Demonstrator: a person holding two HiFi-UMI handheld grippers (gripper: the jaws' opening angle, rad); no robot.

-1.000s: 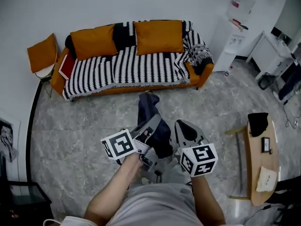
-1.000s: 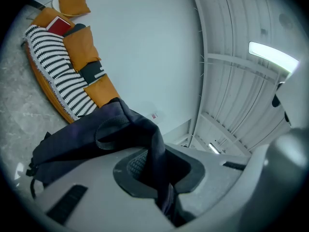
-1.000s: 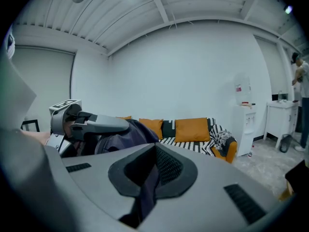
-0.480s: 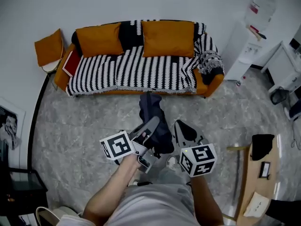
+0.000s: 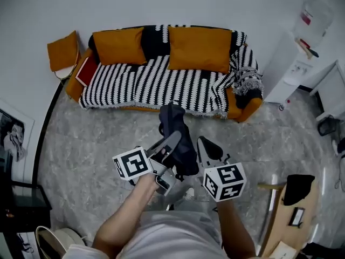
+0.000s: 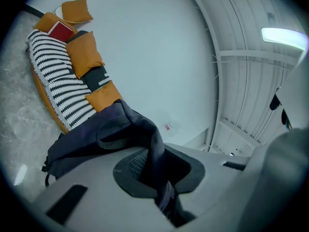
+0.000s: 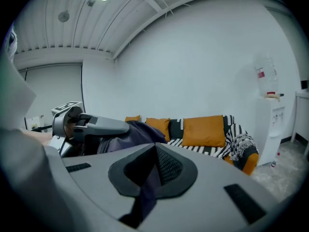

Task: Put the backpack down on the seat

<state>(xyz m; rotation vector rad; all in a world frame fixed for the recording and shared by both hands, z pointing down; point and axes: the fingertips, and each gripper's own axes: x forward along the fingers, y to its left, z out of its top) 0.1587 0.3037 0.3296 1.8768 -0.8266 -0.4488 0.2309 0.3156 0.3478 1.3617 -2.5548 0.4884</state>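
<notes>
A dark navy backpack [image 5: 176, 136] hangs in the air between my two grippers, above the grey marble floor in front of the sofa. My left gripper [image 5: 173, 144] is shut on its fabric and strap [image 6: 157, 175], which run down between the jaws. My right gripper [image 5: 200, 154] is shut on another fold of the backpack [image 7: 148, 185]. The sofa seat [image 5: 156, 82], covered with a black-and-white striped throw, lies ahead; it shows too in the left gripper view [image 6: 63, 88] and the right gripper view [image 7: 205, 148]. Orange cushions [image 5: 199, 41] lean on its back.
A red book [image 5: 85, 72] lies at the sofa's left end, beside a chair with an orange cushion [image 5: 62, 55]. A white water dispenser [image 5: 296, 58] stands right of the sofa. A wooden table [image 5: 294, 209] holding a black object sits at the lower right.
The view has shifted: the sofa sits nearer and more central, the wooden table has slid to the lower right. Both grippers keep the same hold on the backpack.
</notes>
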